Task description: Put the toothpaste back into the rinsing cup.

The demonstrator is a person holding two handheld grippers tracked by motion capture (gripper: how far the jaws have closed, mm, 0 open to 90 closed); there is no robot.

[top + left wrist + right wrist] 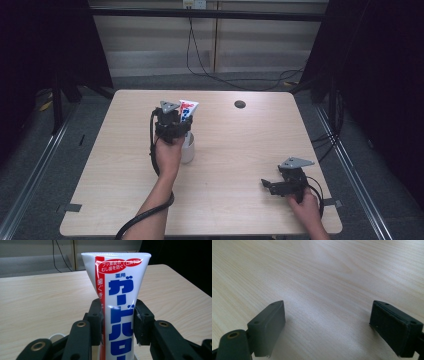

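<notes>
**Operator A:** Report the left hand-held gripper.

**Operator B:** I read it clamped on the white plastic toothpaste tube with blue and red lettering. Both pads press the tube's sides at mid-body. In the high view the tube sits left of centre, upper half of the frame, its long axis running up out of the jaws, flat crimped end on top.

**Operator A:** What lies beneath it?

**Operator B:** A white cylindrical cup stands on the light wooden surface, directly below the left hand-held gripper and partly hidden by the hand. I cannot tell whether the tube's lower end is inside the cup or just above it.

**Operator A:** And the right side?

**Operator B:** The right hand-held gripper rests at the lower right of the frame, jaws spread wide, nothing between them, well apart from the cup. I judge any coming move belongs to the left arm: straight along the tube's axis, with the cup in line below.
</notes>
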